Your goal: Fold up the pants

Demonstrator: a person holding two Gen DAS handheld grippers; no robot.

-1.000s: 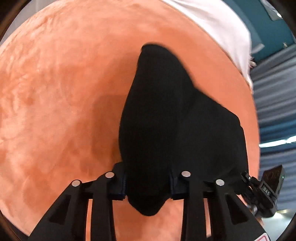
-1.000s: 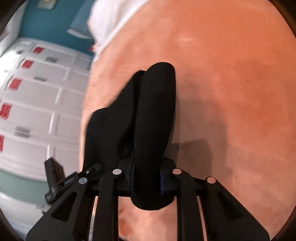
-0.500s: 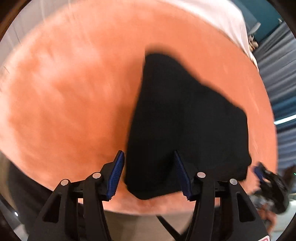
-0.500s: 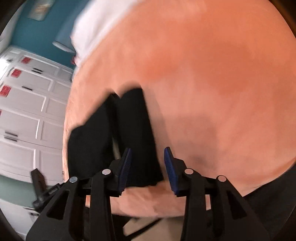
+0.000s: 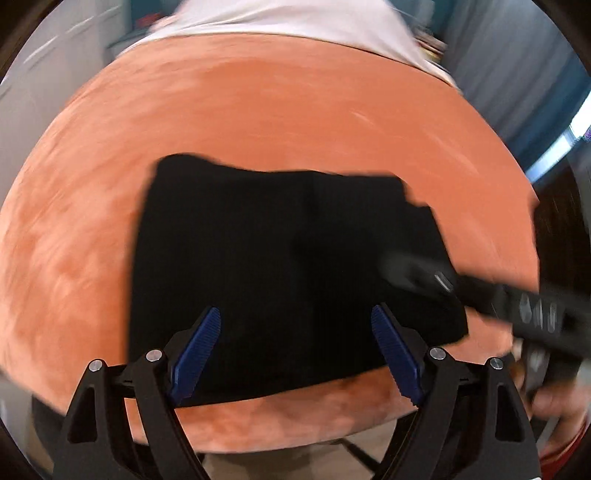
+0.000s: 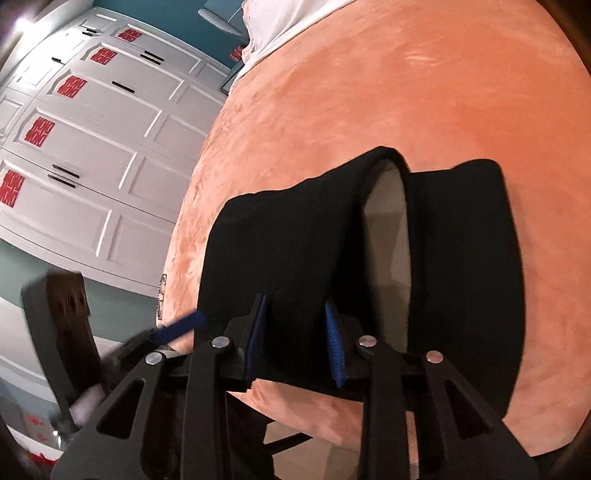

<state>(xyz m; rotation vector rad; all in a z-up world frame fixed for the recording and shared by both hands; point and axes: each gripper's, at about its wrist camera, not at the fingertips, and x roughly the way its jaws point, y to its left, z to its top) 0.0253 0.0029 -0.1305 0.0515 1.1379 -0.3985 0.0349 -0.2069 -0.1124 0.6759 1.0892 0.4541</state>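
Note:
The black pants lie folded into a rough rectangle on the orange blanket, near its front edge. My left gripper is open above the near edge of the pants, holding nothing. My right gripper is shut on a fold of the pants and lifts it, so a pale inner lining shows in the gap beside it. The right gripper also shows blurred at the right in the left wrist view.
White bedding lies beyond the blanket. White panelled wardrobe doors stand left of the bed in the right wrist view. The bed's front edge is just under the grippers, with floor below.
Both grippers let go of the pants and drew back; the left one opened wide. The pants now lie flat, and the right gripper has closed again on a fold.

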